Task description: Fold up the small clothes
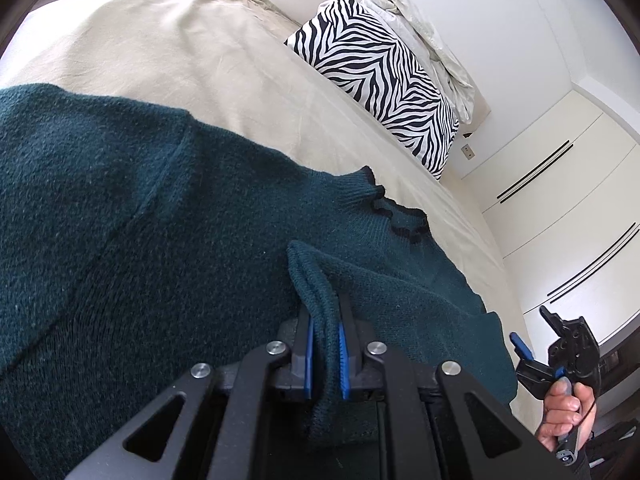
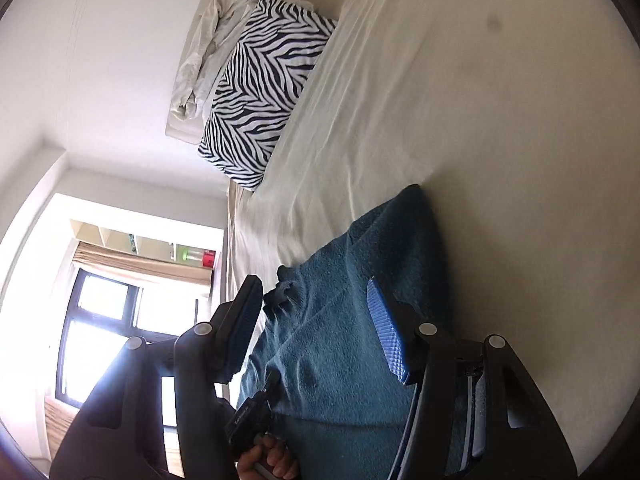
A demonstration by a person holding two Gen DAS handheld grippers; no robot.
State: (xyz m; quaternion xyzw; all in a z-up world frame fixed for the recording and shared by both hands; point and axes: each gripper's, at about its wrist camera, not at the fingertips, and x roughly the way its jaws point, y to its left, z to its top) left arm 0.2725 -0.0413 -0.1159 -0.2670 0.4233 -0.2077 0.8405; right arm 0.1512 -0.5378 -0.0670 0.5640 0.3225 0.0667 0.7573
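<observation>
A dark teal knitted sweater point(image 1: 140, 220) lies spread on the beige bed sheet point(image 1: 180, 52), its ruffled collar point(image 1: 396, 216) toward the right. My left gripper point(image 1: 325, 320) is shut on a folded edge of the sweater and lifts it slightly. My right gripper point(image 2: 316, 320) is open, tilted sideways, with the sweater point(image 2: 348, 320) lying beyond the gap between its blue-padded fingers. It also shows in the left wrist view point(image 1: 532, 332) at the far right, open and held off the bed's edge.
A zebra-striped pillow point(image 1: 380, 80) and a crumpled white cloth point(image 1: 424, 40) lie at the head of the bed. White wardrobe doors point(image 1: 560, 220) stand to the right. A window point(image 2: 104, 328) is seen beyond the bed.
</observation>
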